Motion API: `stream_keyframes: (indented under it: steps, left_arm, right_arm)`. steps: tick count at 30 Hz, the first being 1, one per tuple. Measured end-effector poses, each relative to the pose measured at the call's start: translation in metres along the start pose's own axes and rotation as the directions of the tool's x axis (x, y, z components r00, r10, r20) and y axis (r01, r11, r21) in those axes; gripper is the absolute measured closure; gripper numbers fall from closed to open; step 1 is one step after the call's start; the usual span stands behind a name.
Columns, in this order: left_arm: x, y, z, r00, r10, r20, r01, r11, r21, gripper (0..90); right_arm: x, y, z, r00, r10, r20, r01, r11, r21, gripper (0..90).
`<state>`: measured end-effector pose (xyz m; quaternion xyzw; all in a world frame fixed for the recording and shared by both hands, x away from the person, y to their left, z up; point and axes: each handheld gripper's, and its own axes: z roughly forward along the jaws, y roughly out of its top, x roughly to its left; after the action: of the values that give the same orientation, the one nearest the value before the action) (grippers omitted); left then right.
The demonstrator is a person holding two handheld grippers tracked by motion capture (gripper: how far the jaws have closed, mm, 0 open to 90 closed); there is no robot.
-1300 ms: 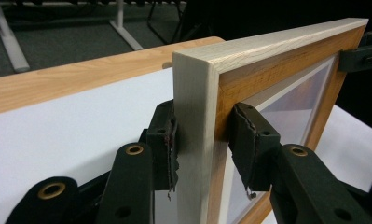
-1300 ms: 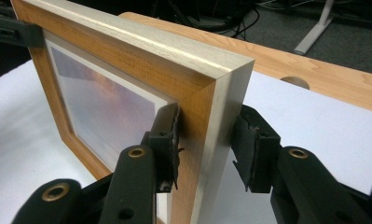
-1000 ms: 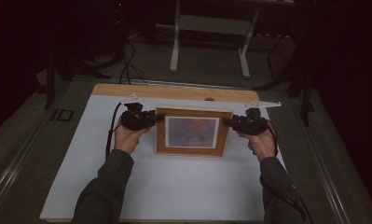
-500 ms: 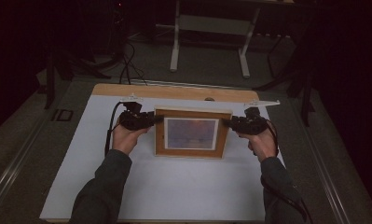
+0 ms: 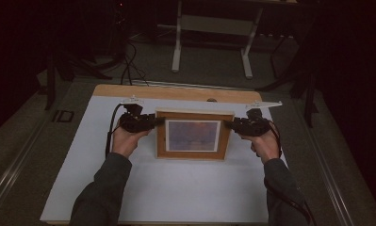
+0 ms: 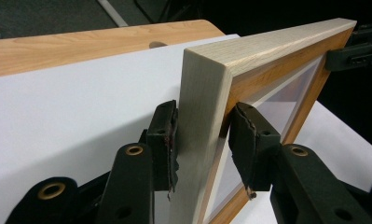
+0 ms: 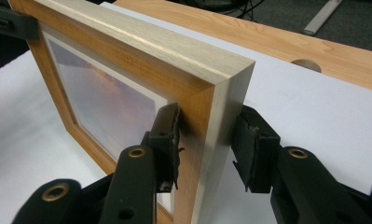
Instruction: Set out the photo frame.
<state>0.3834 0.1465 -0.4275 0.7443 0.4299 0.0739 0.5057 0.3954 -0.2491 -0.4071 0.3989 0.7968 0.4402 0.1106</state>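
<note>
- High view puts the frame (image 5: 193, 135) near the middle of the white mat (image 5: 176, 188), closer to the mat's far edge than to the person, its long axis running across from one hand to the other.
- Seen from the gripper views, the frame stands upright or nearly so, glass face toward the person, pale outer edge on top.
- Left gripper (image 6: 200, 142) comes at the frame's left side bar from outside: one pad sits on the back of the bar, the other on the glass side, and both look pressed against the wood, so it grips the frame.
- Right gripper (image 7: 207, 140) mirrors it on the frame's right side bar, one pad on the front, one behind; contact looks firm here too, a hold on the frame.
- Each hand is level with the frame's upper half, and neither is nearer than the other; the frame hangs evenly between them.
- My guess: any lift or tilt turns on both hands moving together along that crosswise axis, or the frame twists.
- Beyond the frame's back lies the wooden table (image 5: 176, 92) strip.
</note>
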Motion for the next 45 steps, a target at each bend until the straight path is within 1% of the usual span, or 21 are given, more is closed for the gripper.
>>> stream_keyframes:
  steps: [4, 7, 9, 10, 13, 16, 18, 24, 26, 29, 35, 37, 44, 45]
  left_arm:
    - [-0.001, 0.000, 0.000, 1.0000, 0.003, -0.007, -0.003, 1.0000, -0.004, 62.3]
    - [0.000, -0.001, -0.001, 1.0000, -0.002, -0.004, 0.002, 0.9999, -0.011, 59.8]
    - [0.000, -0.002, -0.001, 0.9999, 0.005, -0.012, -0.005, 0.9999, -0.010, 56.7]
    - [-0.001, -0.002, -0.001, 0.9998, 0.008, -0.016, -0.008, 0.9999, -0.009, 55.4]
    - [-0.001, -0.004, -0.002, 0.9997, 0.013, -0.019, -0.013, 0.9998, -0.012, 52.0]
    - [0.000, -0.005, -0.003, 0.9996, 0.017, -0.023, -0.017, 0.9998, -0.013, 50.0]
    - [0.002, -0.006, -0.004, 0.9996, 0.012, -0.026, -0.013, 0.9998, -0.018, 49.2]
    - [0.004, -0.009, -0.009, 0.9995, 0.009, -0.030, -0.009, 0.9997, -0.022, 48.2]
    - [0.004, -0.010, -0.012, 0.9993, 0.008, -0.037, -0.009, 0.9998, -0.020, 48.0]
    - [0.005, -0.012, -0.015, 0.9993, 0.008, -0.037, -0.009, 0.9997, -0.024, 48.1]
    - [0.008, -0.016, -0.025, 0.9990, 0.011, -0.044, -0.012, 0.9994, -0.032, 48.1]
    - [0.009, -0.018, -0.028, 0.9988, 0.007, -0.048, -0.008, 0.9993, -0.036, 48.1]
    - [0.014, -0.026, -0.039, 0.9972, -0.004, -0.075, 0.001, 0.9992, -0.040, 48.1]
    - [0.017, -0.029, -0.042, 0.9964, -0.008, -0.084, 0.005, 0.9992, -0.039, 48.1]
  right_arm:
    - [0.000, 0.000, 0.000, 1.0000, -0.007, 0.001, 0.007, 1.000, 0.000, 62.1]
    - [0.000, 0.000, 0.000, 1.0000, -0.009, 0.001, 0.009, 1.000, 0.000, 62.0]
    - [0.000, 0.000, 0.000, 0.9999, -0.012, 0.000, 0.012, 1.000, 0.000, 61.9]
    - [0.000, 0.000, 0.000, 0.9999, -0.014, 0.001, 0.014, 1.000, 0.000, 61.2]
    - [0.000, -0.001, 0.000, 0.9996, -0.028, 0.005, 0.028, 1.000, -0.009, 54.6]
    - [-0.003, -0.003, -0.002, 0.9995, -0.030, 0.005, 0.030, 0.999, -0.013, 52.3]
    - [-0.003, -0.004, -0.004, 0.9994, -0.034, 0.003, 0.034, 0.999, -0.011, 51.1]
    - [-0.004, -0.005, -0.010, 0.9991, -0.042, 0.003, 0.042, 0.999, -0.018, 49.8]
    - [-0.005, -0.005, -0.013, 0.9990, -0.044, 0.004, 0.044, 0.999, -0.014, 49.7]
    - [-0.006, -0.006, -0.017, 0.9989, -0.047, 0.007, 0.047, 0.999, -0.012, 49.7]
    - [-0.012, -0.010, -0.027, 0.9987, -0.050, 0.006, 0.050, 0.999, -0.016, 49.6]
    - [-0.014, -0.012, -0.031, 0.9990, -0.045, 0.005, 0.046, 0.999, -0.021, 49.5]
    - [-0.019, -0.018, -0.038, 0.9990, -0.044, 0.007, 0.044, 0.999, -0.011, 49.2]
    - [-0.020, -0.020, -0.039, 0.9991, -0.041, 0.008, 0.041, 0.999, -0.010, 49.2]
